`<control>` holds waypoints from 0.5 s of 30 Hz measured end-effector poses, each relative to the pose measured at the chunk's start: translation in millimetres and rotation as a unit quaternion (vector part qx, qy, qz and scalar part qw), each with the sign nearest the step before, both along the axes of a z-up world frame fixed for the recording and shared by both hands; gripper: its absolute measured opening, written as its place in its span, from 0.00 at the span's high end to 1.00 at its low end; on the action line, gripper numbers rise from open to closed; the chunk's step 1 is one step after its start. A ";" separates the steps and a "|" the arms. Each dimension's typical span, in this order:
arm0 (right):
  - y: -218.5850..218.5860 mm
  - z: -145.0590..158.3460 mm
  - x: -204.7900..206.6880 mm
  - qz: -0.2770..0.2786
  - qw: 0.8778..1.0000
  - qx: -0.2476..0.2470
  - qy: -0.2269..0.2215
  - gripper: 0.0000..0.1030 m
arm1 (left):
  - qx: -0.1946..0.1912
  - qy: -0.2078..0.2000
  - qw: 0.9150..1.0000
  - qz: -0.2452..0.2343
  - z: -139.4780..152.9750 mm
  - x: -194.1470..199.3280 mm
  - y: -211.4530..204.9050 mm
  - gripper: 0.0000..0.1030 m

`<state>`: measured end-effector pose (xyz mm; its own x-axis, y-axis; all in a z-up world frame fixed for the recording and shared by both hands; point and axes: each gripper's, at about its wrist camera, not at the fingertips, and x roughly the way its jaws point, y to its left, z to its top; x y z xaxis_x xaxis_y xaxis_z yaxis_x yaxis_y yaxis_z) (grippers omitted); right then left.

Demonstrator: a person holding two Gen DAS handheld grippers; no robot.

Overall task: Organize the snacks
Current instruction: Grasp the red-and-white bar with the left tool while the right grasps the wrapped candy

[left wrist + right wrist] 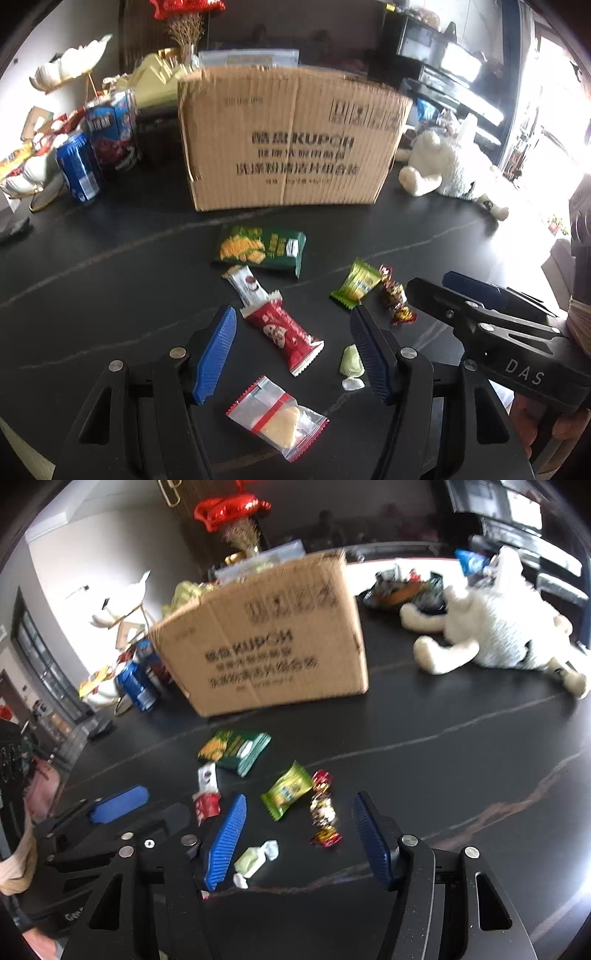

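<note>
Left wrist view: the left gripper hangs above a dark desk with its blue pads spread fairly wide and nothing between them but air, the red snack bar lying on the desk in the gap below. Loose snacks sit scattered in front of an open cardboard box, which stands near enough to serve, most likely, as the place they are to be gathered. A green cracker pack lies nearest the box, a white bar touches the red one end to end, and a clear packet with a yellow sweet lies closest to the camera. A lime-green packet and a twisted foil candy lie just beside each other to the right, with a pale green wrapped sweet by the gripper's right pad.

Right wrist view: the right gripper is likewise parted and empty, tilted down over the foil candy and the pale green sweet, neither yet touched. Both grippers appear placed for a first pick, one per cluster, so the two hands need not cross. A white plush toy and a blue can stand well apart from the snacks. Nothing has visibly been sorted yet.
</note>
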<state>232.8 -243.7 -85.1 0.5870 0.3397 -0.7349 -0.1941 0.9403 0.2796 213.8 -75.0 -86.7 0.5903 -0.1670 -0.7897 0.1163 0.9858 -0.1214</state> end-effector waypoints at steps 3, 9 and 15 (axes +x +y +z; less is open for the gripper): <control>1.8 -8.4 2.6 0.001 1.000 -0.004 0.010 0.45 | -0.007 0.012 1.000 0.004 -9.2 3.3 2.6 0.39; 5.7 -19.0 7.0 0.003 0.999 -0.026 0.019 0.50 | -0.011 0.030 0.999 0.013 -23.2 12.5 7.4 0.41; 5.5 -29.2 13.0 0.006 0.999 -0.025 0.036 0.55 | -0.017 0.047 0.999 0.014 -35.1 21.3 6.3 0.48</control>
<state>245.8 -238.3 -114.3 0.5280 0.3085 -0.7912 -0.1856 0.9511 0.2469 235.1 -68.7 -121.9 0.5190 -0.1794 -0.8357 0.0749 0.9835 -0.1646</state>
